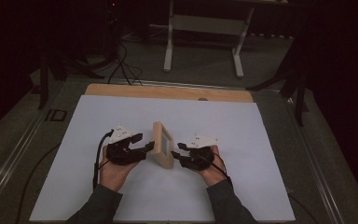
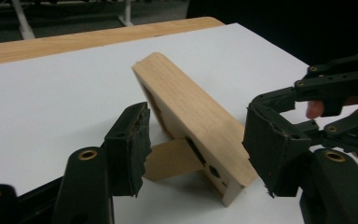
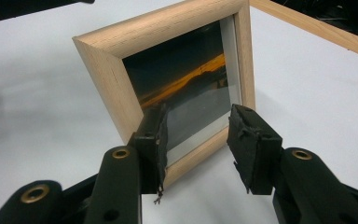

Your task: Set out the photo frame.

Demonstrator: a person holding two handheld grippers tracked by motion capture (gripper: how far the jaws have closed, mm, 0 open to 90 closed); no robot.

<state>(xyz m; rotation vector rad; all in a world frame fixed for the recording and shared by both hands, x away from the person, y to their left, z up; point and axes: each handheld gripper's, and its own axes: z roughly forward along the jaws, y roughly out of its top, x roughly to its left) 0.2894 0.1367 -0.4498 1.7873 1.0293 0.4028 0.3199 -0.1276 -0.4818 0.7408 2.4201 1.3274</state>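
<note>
**Wooden picture frame standing between two parted claws**

On the white sheet covering the worktop (image 1: 121,196), items are recorded from left to right as seen from the high view.

Left claw (image 1: 148,148): held in the person's left hand (image 1: 114,170), a grey plate on top and a black cable trailing from it. It points toward the back face of the frame. In the left gripper view its jaws stand apart, one either side of the frame's rear; the pads press on nothing. Condition: released.

Picture frame (image 1: 162,144): pale wood, the sole container present. It holds a dark print with an orange streak behind glass, seen in the right gripper view (image 3: 186,88). It stands on the sheet near mid-worktop, between the two claws, and leans back on a brown easel strut (image 2: 172,158) that reaches the sheet behind it. The glazed face looks toward the right claw; the back faces the left claw. In the high view its long axis runs roughly from the near edge of the worktop toward the far edge, slightly skewed.

Right claw (image 1: 179,151): held in the person's right hand (image 1: 212,170), same plate and cable. It points at the frame's lower front edge. Jaws are parted in front of the glass; whether the pads touch the wood cannot be told. Condition: released.
</note>
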